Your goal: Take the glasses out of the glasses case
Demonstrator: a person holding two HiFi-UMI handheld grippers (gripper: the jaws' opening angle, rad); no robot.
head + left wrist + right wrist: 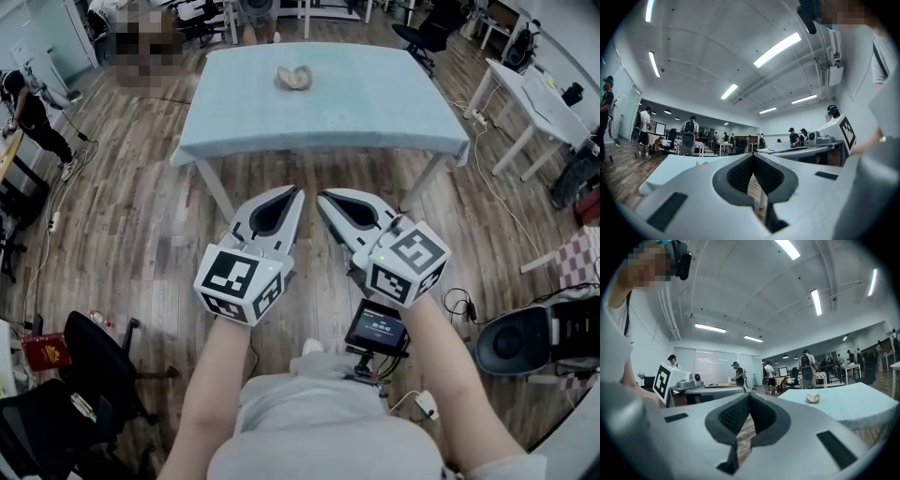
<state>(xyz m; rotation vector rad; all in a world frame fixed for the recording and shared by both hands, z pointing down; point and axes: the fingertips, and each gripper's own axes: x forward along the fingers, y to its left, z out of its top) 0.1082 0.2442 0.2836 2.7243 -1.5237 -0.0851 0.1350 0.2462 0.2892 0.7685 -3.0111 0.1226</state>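
Observation:
A small beige glasses case lies on the light blue table, near its far middle. In the right gripper view the glasses case shows as a small pale shape on the table. No glasses can be made out. My left gripper and right gripper are held side by side over the wooden floor, short of the table's near edge. Both have their jaws closed tip to tip with nothing between them. The left gripper and right gripper each show meeting tips.
Black office chairs stand at the lower left. White desks line the right side. A black device with cables sits on the floor at right. Several people stand far across the room. A small screen hangs at my waist.

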